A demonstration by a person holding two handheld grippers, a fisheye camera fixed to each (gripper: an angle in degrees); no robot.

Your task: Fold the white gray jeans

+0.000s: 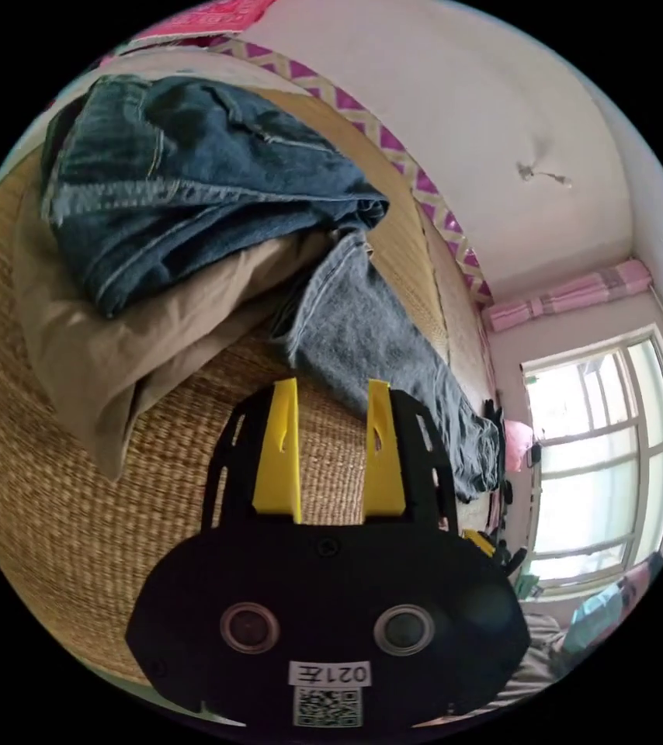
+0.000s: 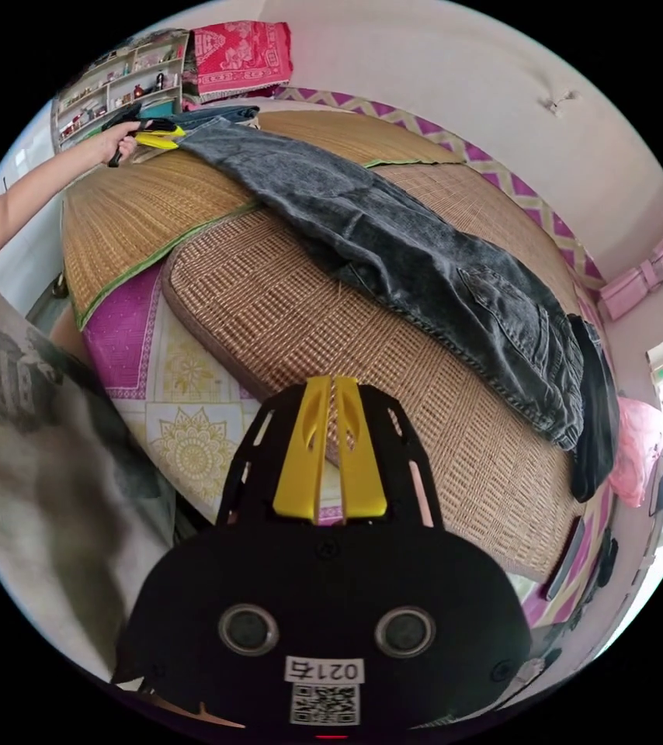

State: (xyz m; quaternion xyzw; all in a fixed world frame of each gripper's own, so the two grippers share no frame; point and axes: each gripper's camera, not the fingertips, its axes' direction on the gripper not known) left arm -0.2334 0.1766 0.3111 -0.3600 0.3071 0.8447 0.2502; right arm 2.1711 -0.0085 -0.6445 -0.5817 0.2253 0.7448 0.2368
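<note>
The washed grey jeans [image 2: 425, 256] lie stretched out along the woven bed mat [image 2: 285, 310], waistband end hanging toward the bed's far edge. In the left gripper view one grey leg [image 1: 378, 334] runs out from under a pile of clothes. My left gripper [image 1: 333, 388] is open just short of that leg, nothing between its yellow jaws. It also shows far off in the right gripper view as the left gripper [image 2: 157, 138] in a hand by the leg end. My right gripper [image 2: 332, 384] is shut on nothing, above the mat's near edge.
A pile of dark blue jeans [image 1: 192, 171] over tan trousers [image 1: 114, 341] sits on the straw mat [image 1: 36, 481] beside the grey leg. A window [image 1: 603, 458] lies beyond. A pink patterned sheet [image 2: 168, 403], a shelf [image 2: 114, 85] and the person's shirt [image 2: 29, 466] are nearby.
</note>
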